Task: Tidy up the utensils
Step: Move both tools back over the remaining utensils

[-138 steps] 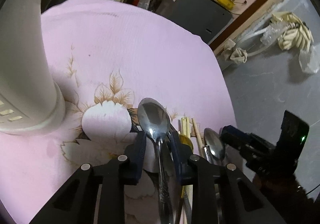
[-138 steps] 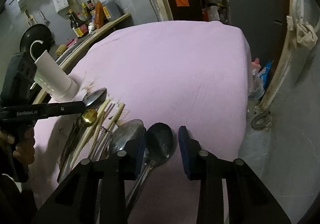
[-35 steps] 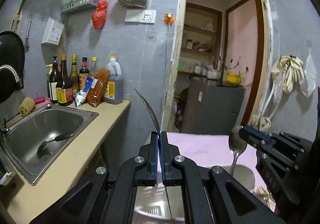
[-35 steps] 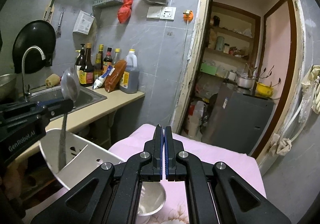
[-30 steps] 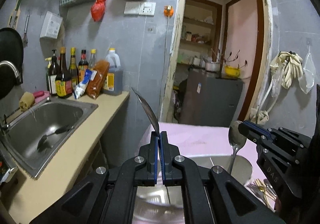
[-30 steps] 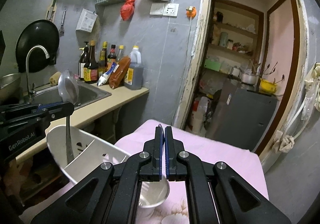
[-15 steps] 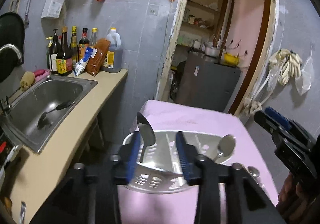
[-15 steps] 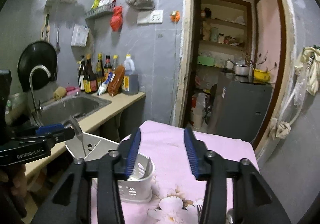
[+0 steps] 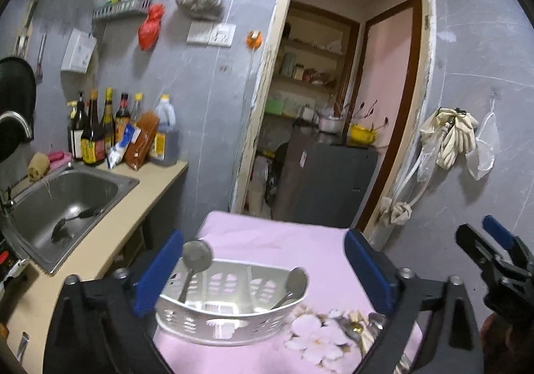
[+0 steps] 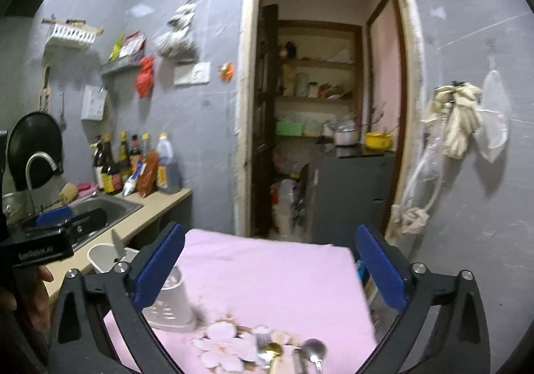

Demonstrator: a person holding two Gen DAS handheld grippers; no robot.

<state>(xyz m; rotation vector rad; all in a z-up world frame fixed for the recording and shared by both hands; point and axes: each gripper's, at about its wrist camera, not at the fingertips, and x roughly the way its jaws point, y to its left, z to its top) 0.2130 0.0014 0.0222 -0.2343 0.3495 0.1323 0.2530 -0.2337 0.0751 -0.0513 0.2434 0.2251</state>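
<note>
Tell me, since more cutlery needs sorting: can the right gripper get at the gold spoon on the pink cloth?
Probably yes: the right gripper, jaws opening and empty, hangs above the gold spoon, which lies uncovered among the loose utensils.

Layout: holder on table, sink to the left

Utensil holder (image 9: pixel 230 307) stands on table (image 9: pixel 283 240) w/ two spoons in it: one (image 9: pixel 197 257) at left end, one (image 9: pixel 293 280) at right. Loose utensils (image 10: pixel 290 354) lie on table, right of holder. Sink (image 9: pixel 66 197) in counter left of table; bottles (image 9: pixel 116 130) behind sink; doorway (image 9: pixel 333 107) behind table.
</note>
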